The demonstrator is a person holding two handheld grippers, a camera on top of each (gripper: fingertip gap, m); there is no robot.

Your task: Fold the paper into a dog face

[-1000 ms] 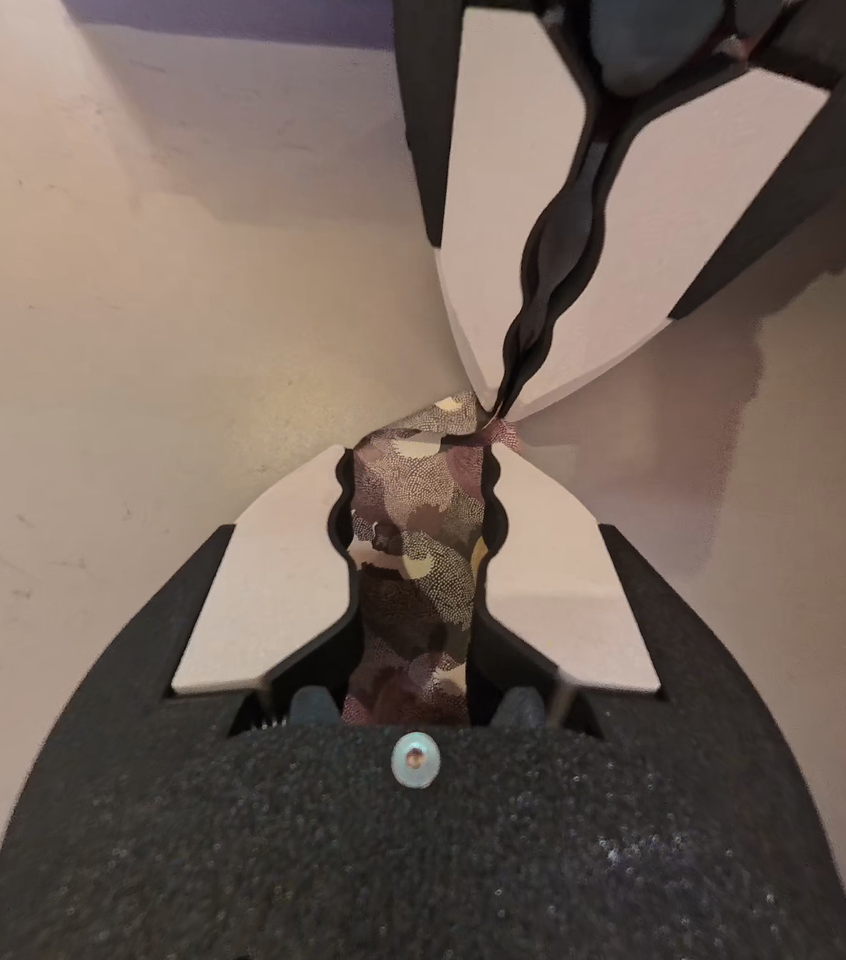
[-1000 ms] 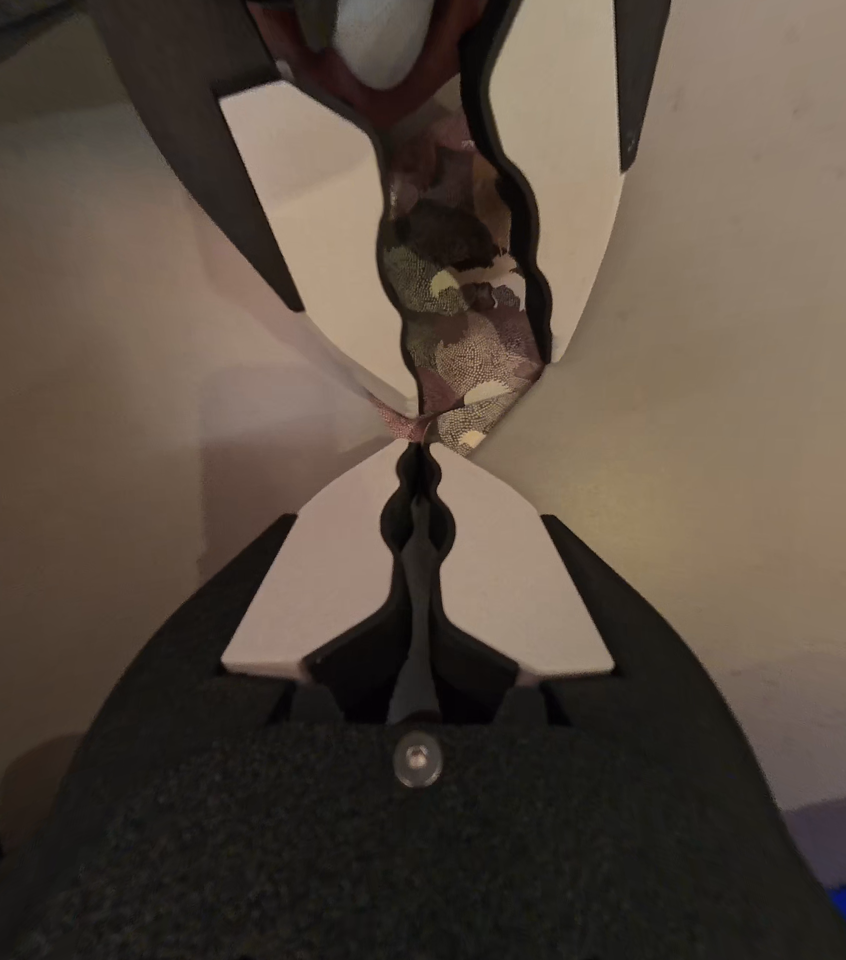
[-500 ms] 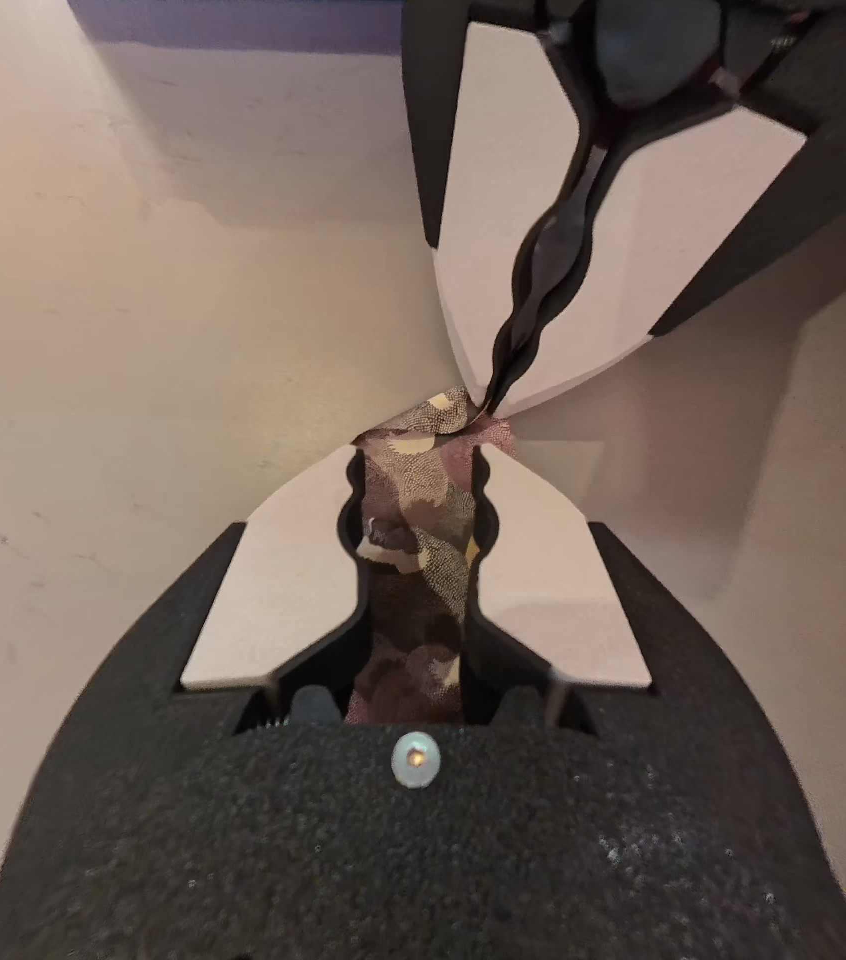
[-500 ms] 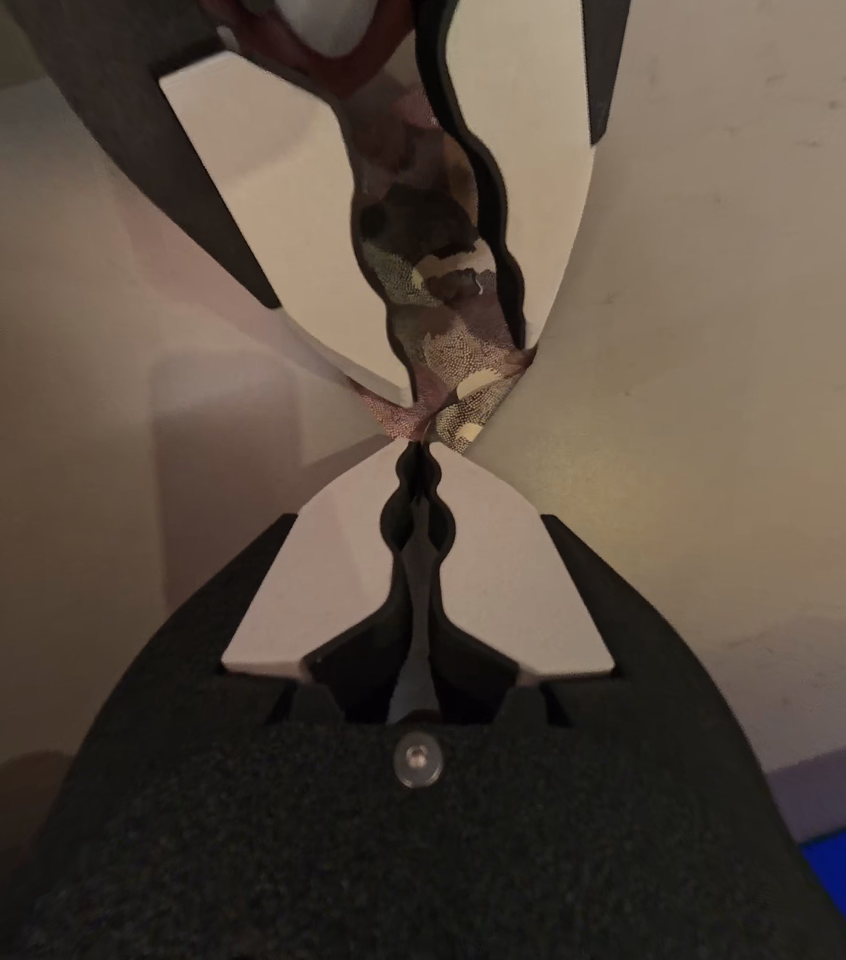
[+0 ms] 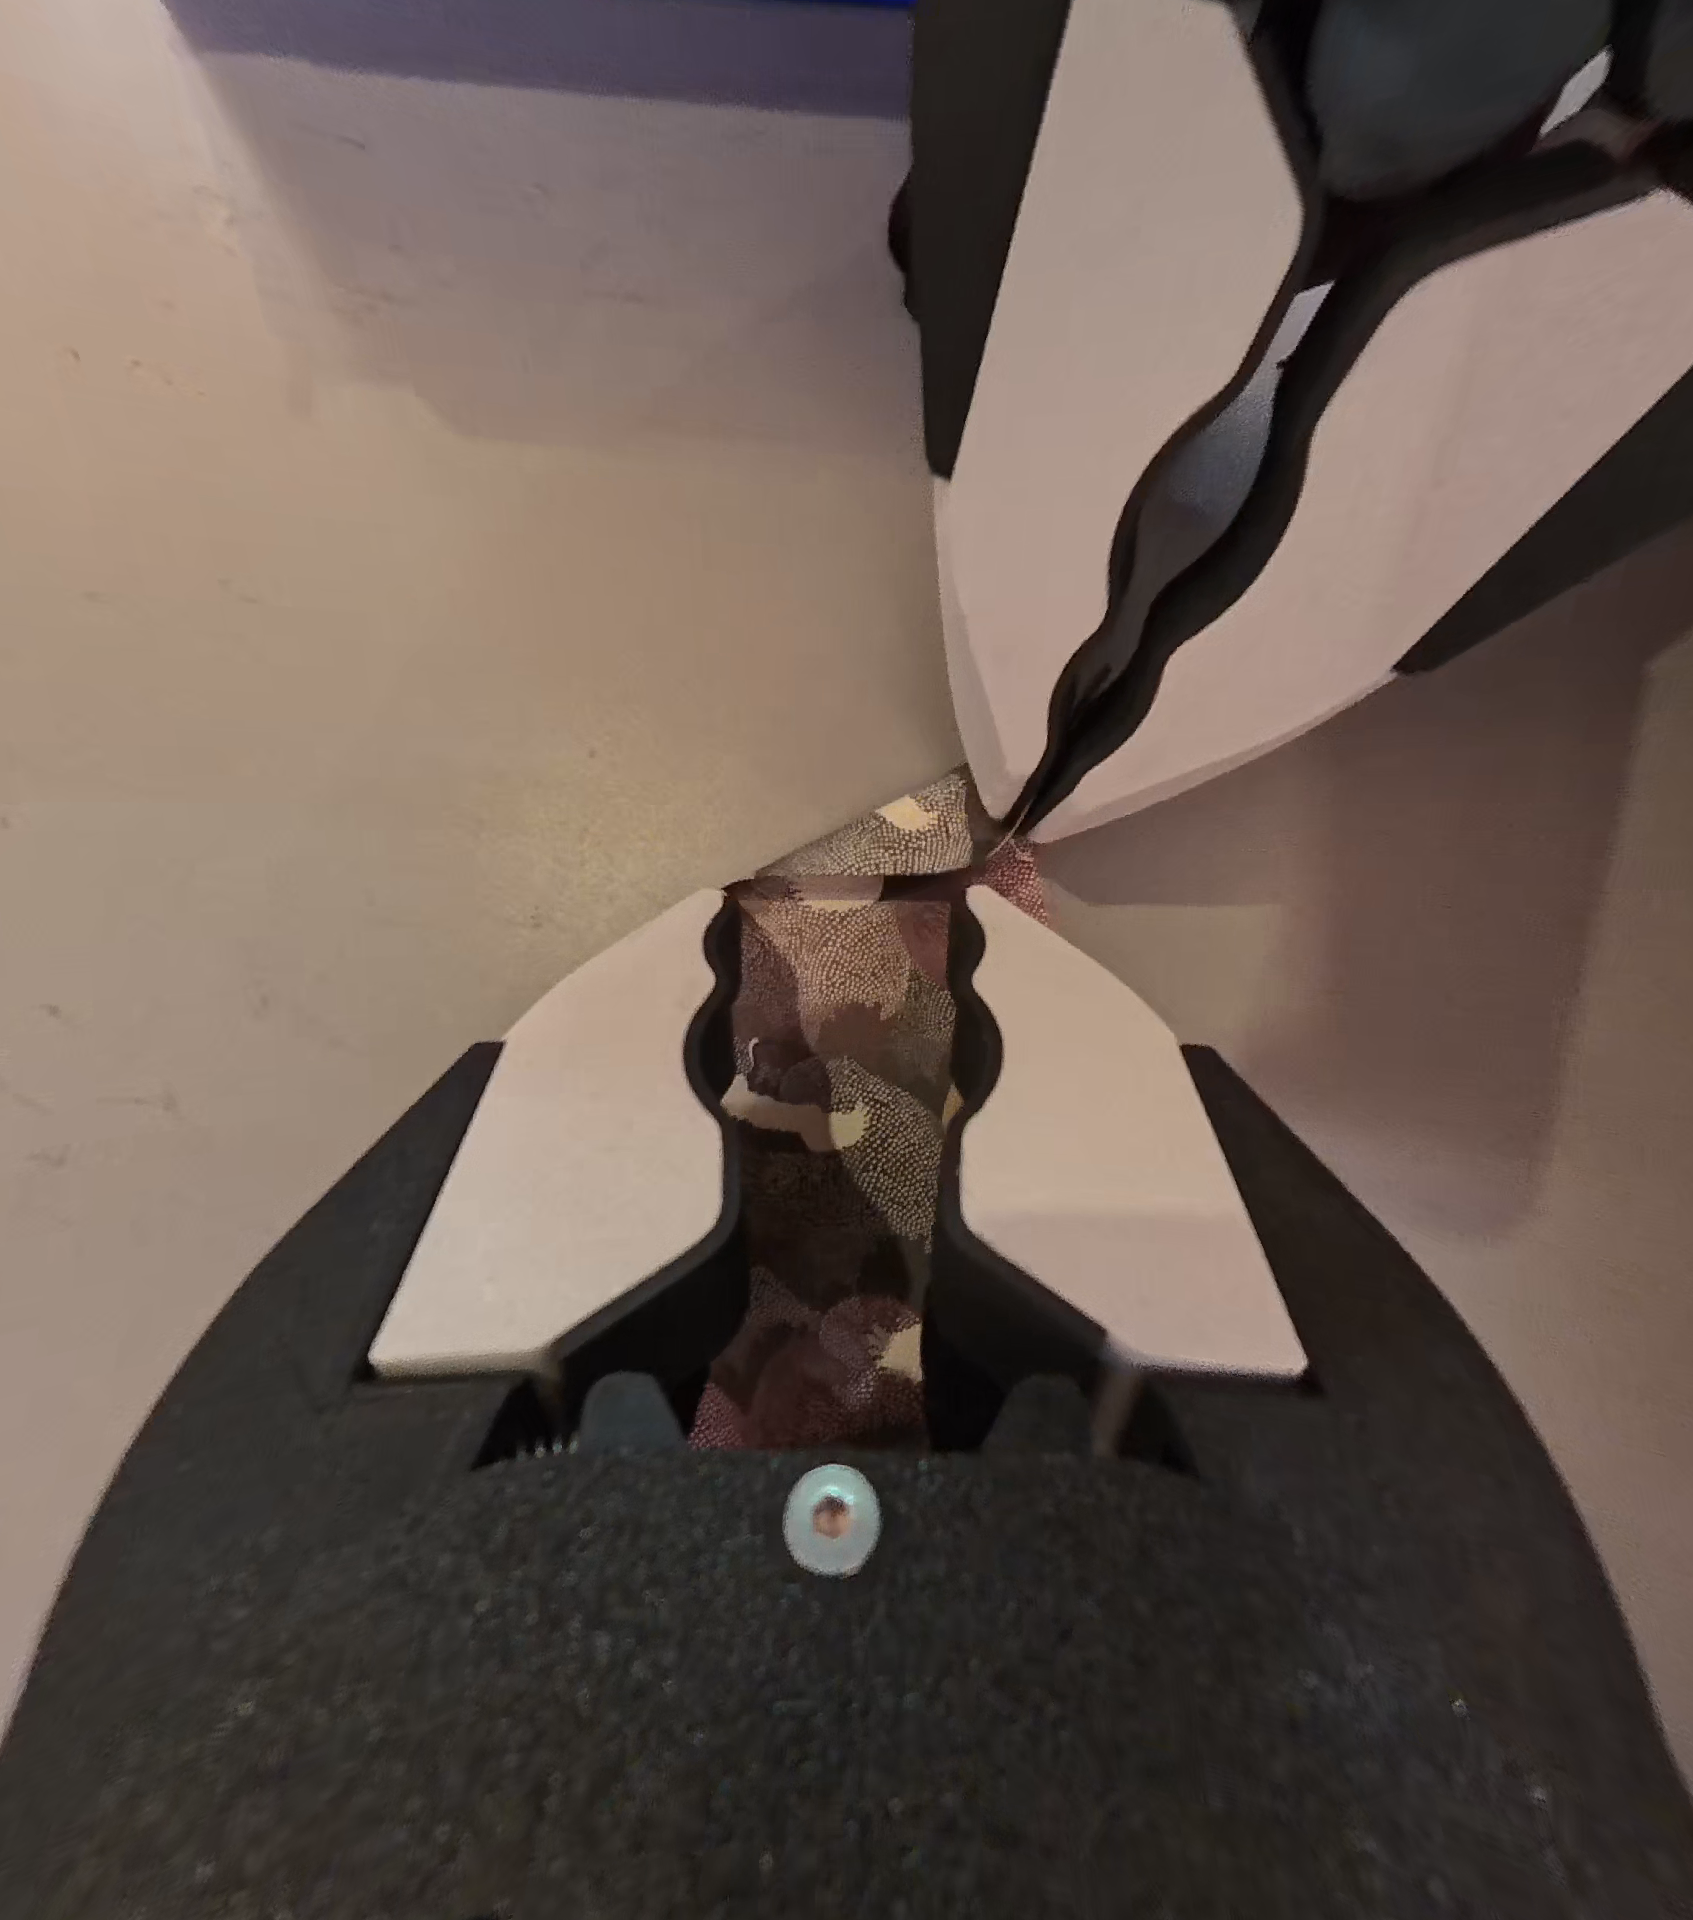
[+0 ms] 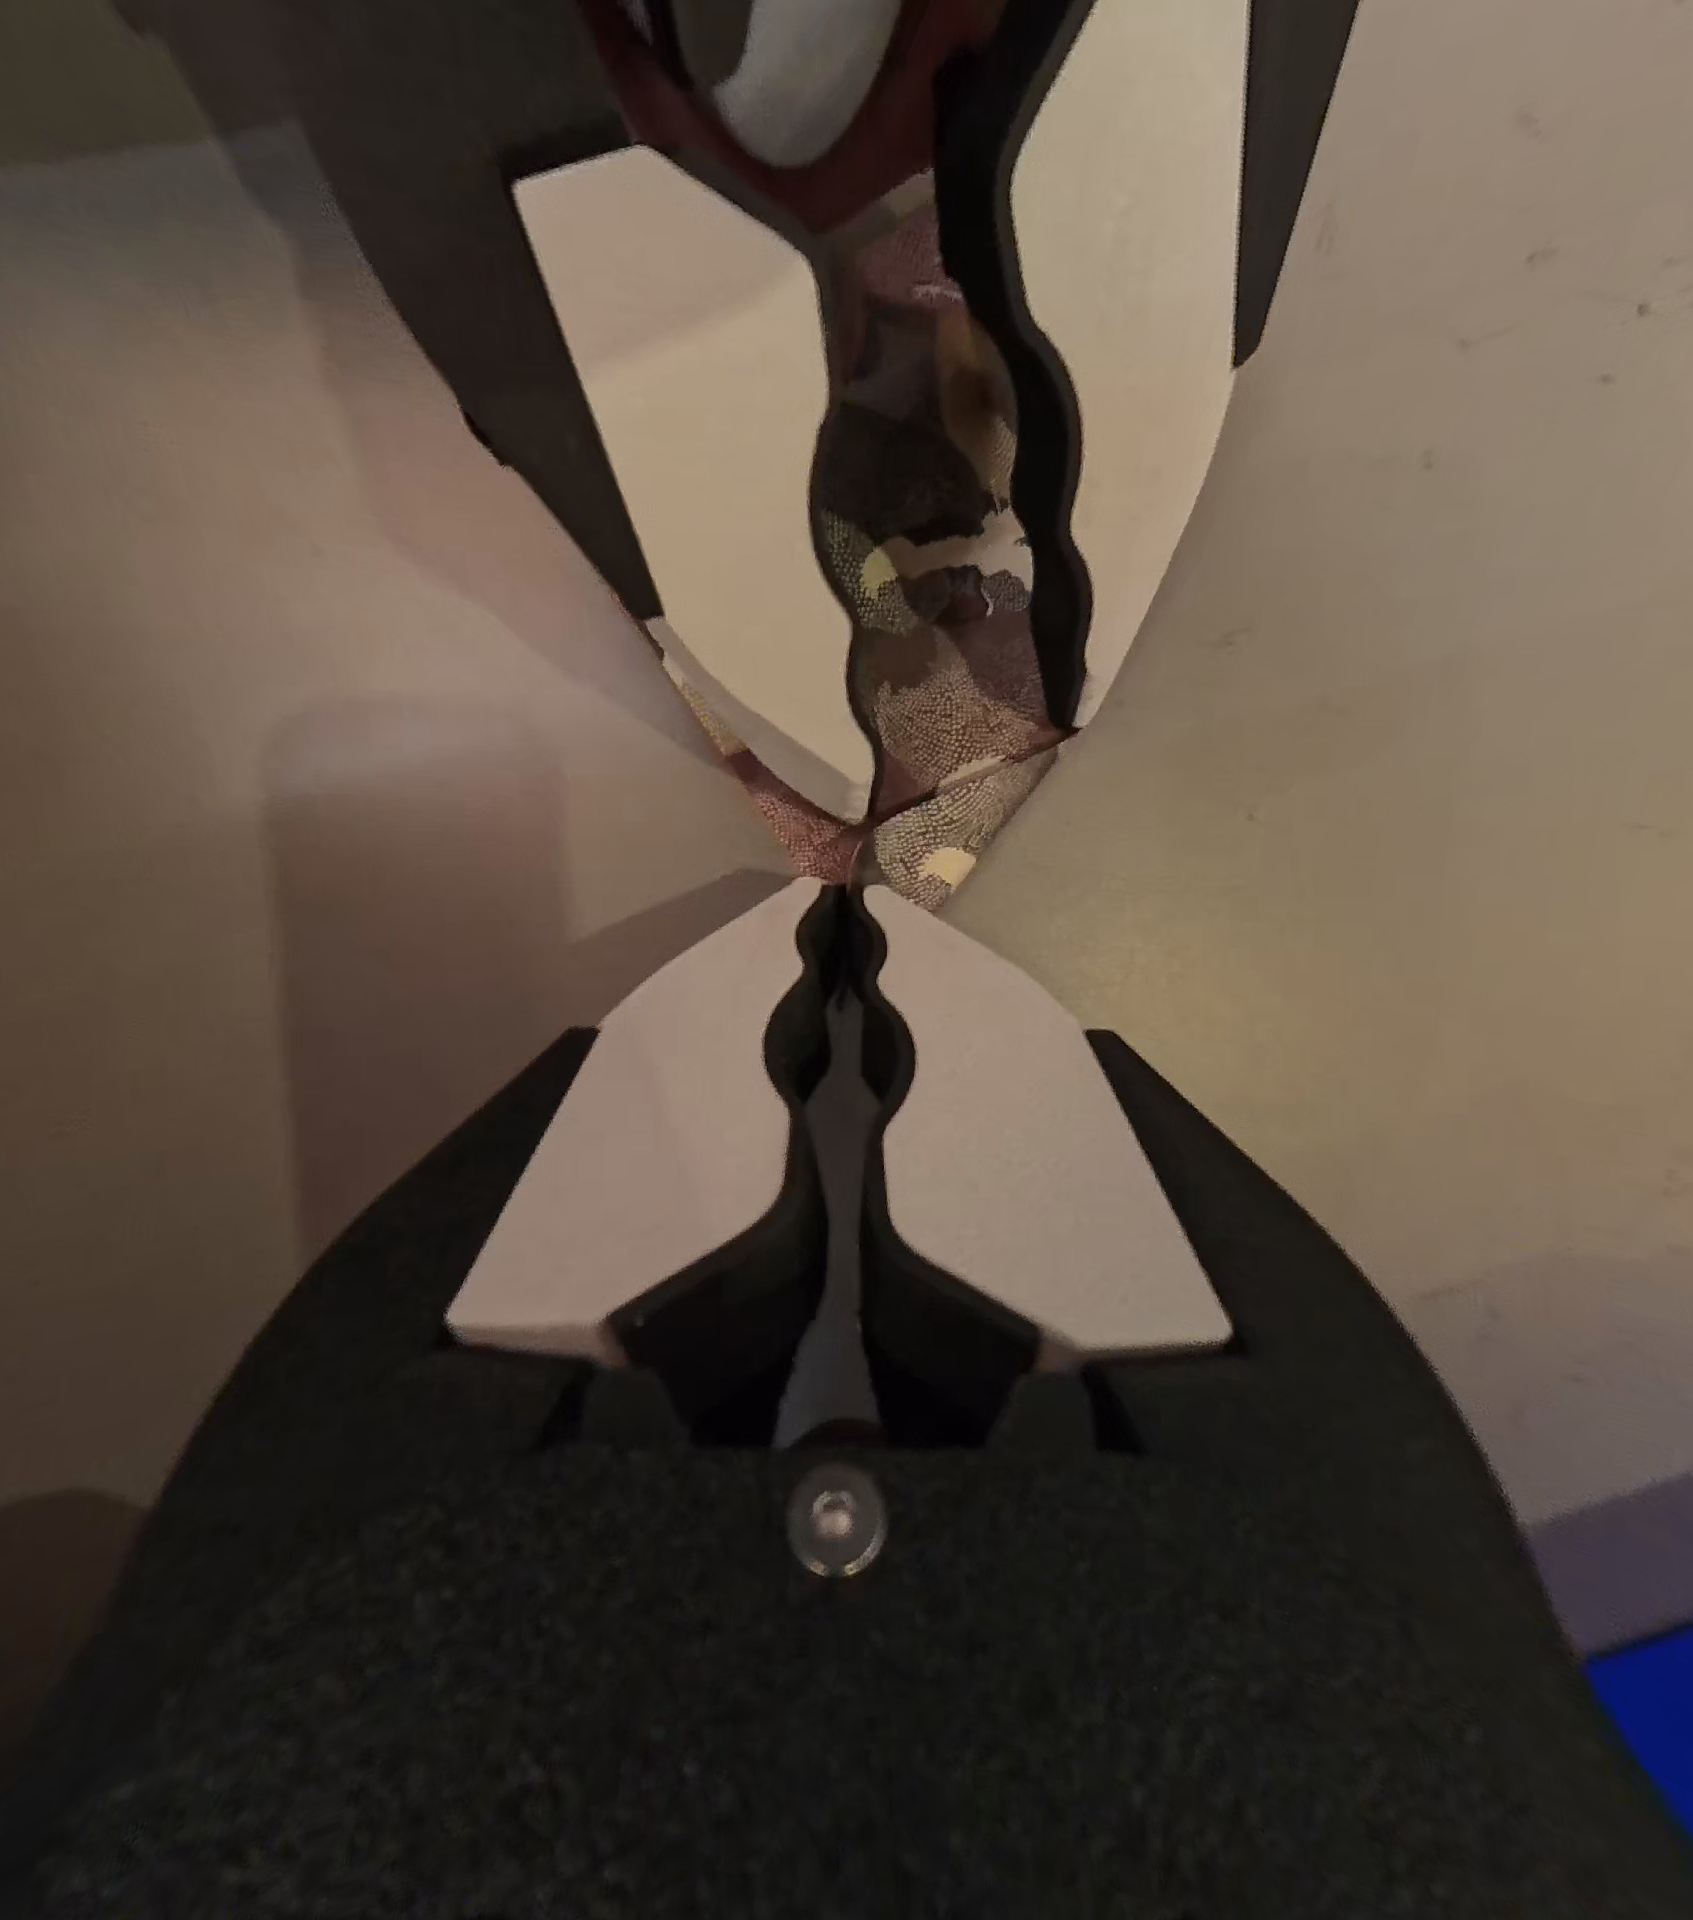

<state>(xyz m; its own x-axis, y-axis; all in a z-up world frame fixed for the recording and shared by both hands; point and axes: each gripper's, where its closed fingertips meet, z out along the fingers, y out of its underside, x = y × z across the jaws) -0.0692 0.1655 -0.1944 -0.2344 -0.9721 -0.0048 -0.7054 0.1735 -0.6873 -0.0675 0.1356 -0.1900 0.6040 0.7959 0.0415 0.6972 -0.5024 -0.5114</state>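
The left claw [image 5: 847, 914] hides most of the paper [image 5: 842, 1091]; its outline is untellable.

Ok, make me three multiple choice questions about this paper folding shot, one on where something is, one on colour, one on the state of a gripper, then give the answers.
1. Where does the patterned paper lie in the left wrist view?
A. Between the left gripper's fingers
B. Flat on the blue strip
C. Far off to the left side

2. What colours does the paper show?
A. Plain bright green
B. Speckled browns, purples and cream
C. Solid red

3. How does the right gripper stand?
A. Wide open, holding nothing
B. Out of view
C. Shut on a corner of the paper

Answers: 1 A, the paper runs up the gap between the white fingers. 2 B, dotted brown, purple and cream patches cover it. 3 C, its tips meet at the paper's edge with no gap between them.
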